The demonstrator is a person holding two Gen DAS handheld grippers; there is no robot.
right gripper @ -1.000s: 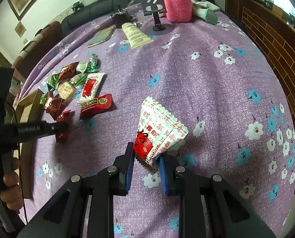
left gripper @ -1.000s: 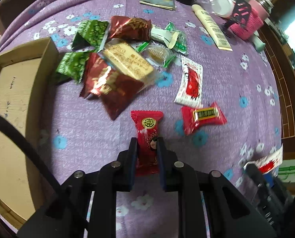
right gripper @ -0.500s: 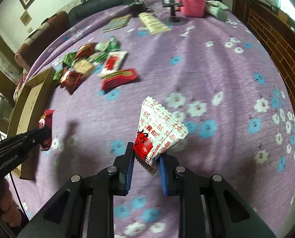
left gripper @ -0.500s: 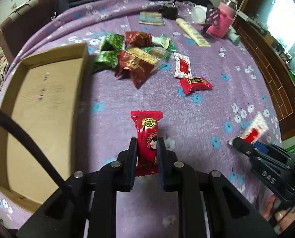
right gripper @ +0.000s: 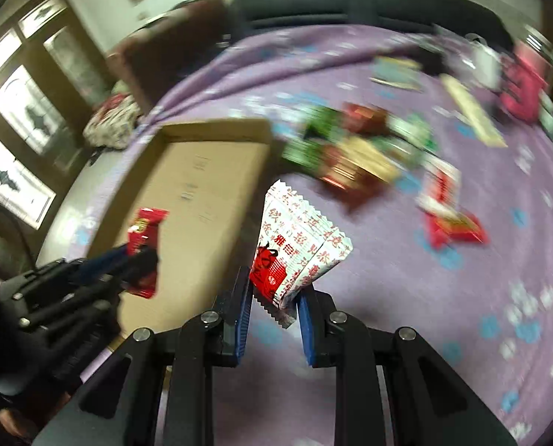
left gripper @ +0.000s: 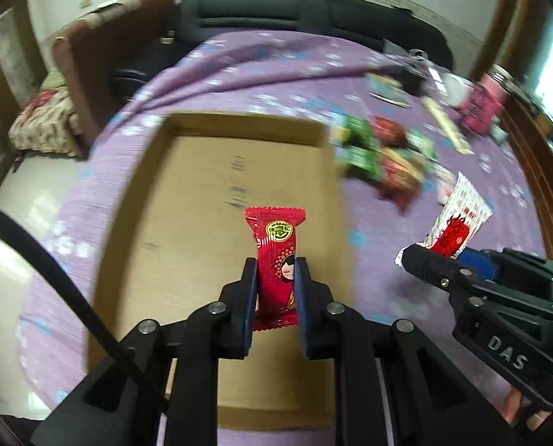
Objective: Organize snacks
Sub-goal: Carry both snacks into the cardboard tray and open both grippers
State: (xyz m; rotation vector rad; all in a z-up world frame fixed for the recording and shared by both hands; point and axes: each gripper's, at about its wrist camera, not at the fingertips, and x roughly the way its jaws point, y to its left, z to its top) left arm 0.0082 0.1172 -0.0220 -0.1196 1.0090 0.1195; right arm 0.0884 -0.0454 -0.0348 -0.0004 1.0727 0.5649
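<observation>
A: From the left wrist, the left tongs (left gripper: 275, 278) pinch a red candy (left gripper: 276, 260) above the cardboard tray (left gripper: 187, 223); the right tongs (left gripper: 430, 258) enter at the right.

B: The right wrist adds windows (right gripper: 27, 111) (far left). There the right tongs pinch a white-and-red packet (right gripper: 298, 249) beside the tray, over the purple floral counter (right gripper: 462, 297). Loose snacks (right gripper: 350, 156) lie beyond.

Soft daylight fills both views, with blown-out glare at a window (right gripper: 19, 119) on the left of the right wrist view. Motion blur smears the snack pile (right gripper: 354, 156) and the purple cloth (left gripper: 276, 74), while the near black fingers (left gripper: 248, 297) stay sharp. Fisheye bending curves the cardboard tray (left gripper: 187, 223) and darkens the corners.
</observation>
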